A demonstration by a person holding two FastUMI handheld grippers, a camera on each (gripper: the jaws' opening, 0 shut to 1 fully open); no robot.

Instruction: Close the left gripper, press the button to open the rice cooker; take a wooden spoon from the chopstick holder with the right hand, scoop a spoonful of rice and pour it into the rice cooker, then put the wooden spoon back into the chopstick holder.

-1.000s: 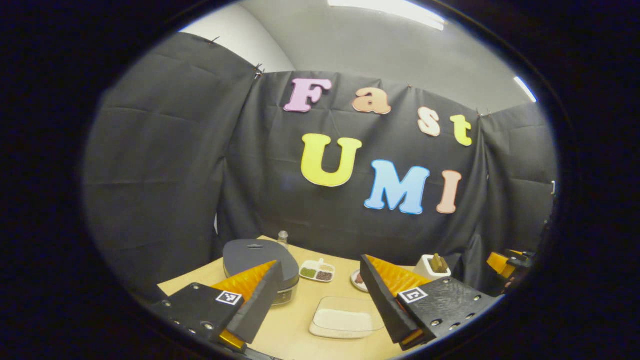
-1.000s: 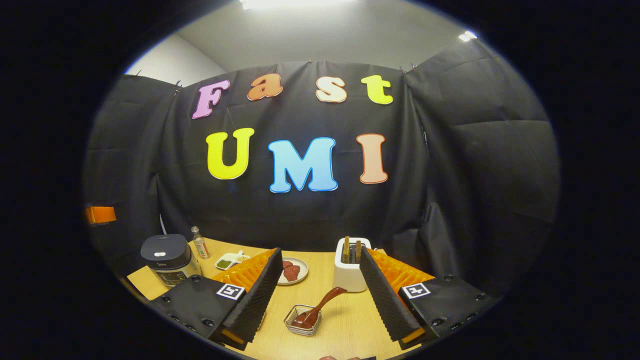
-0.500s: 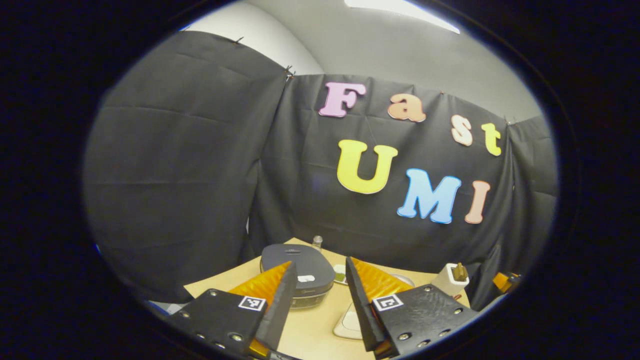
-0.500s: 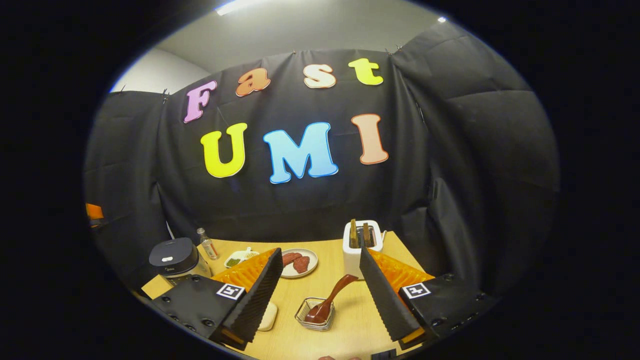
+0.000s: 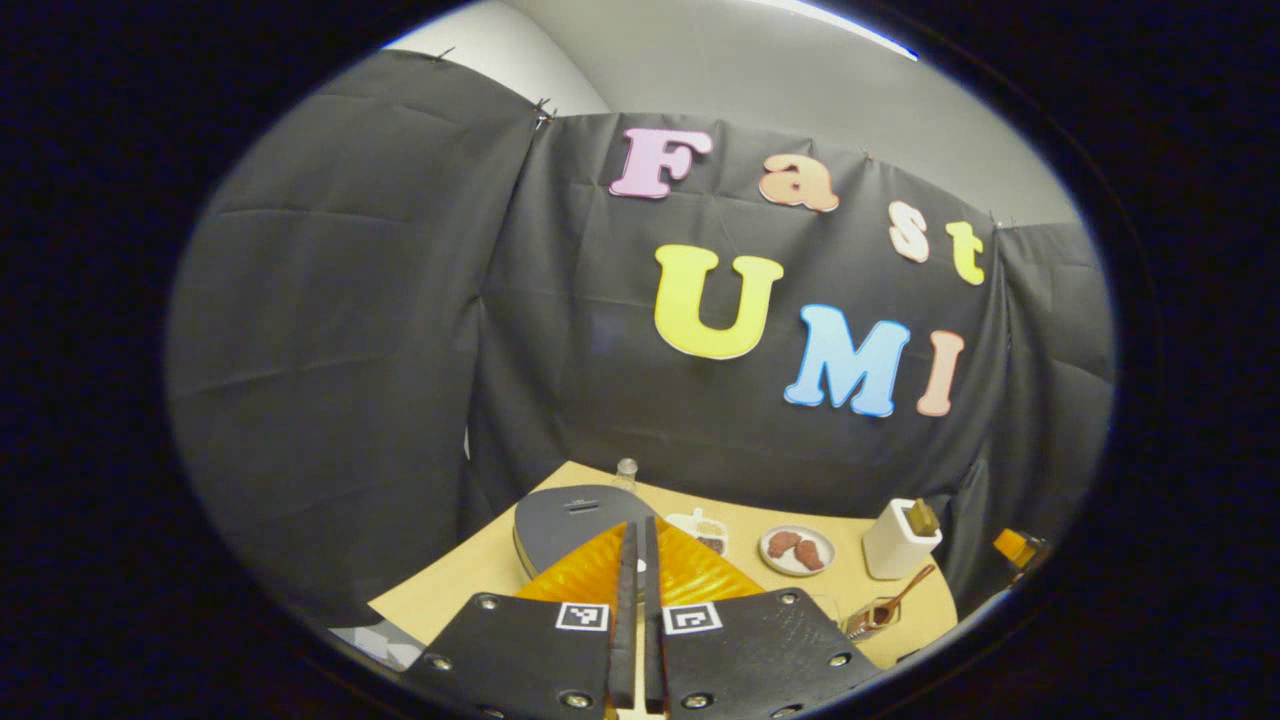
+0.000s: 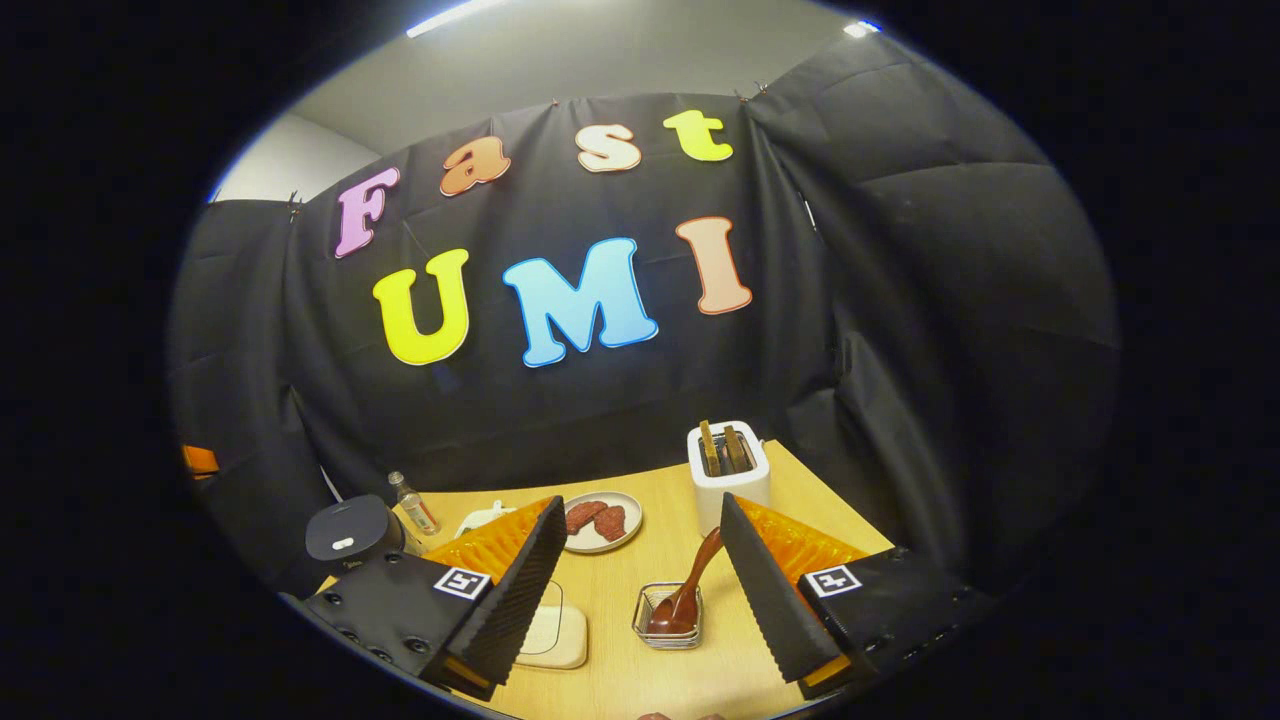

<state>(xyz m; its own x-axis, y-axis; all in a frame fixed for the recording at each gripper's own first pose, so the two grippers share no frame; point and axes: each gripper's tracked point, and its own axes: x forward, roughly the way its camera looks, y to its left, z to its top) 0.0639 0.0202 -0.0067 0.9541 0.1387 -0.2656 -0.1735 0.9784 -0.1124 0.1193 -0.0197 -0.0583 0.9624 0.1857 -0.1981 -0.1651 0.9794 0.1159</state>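
Rice cooker [image 5: 570, 520], dark lid down, beyond pressed-together left gripper [image 5: 634, 560]; right gripper [image 6: 640, 560] spread.

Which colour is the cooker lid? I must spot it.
Dark grey lid; left gripper view shows it best.

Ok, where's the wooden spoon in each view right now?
Left gripper view: the wooden spoon is at lower right, leaning out of the wire holder, just below the white toaster.
Right gripper view: it stands at bottom centre, between the open tool's fingers.
Shared landmark: the white toaster, just behind the spoon.
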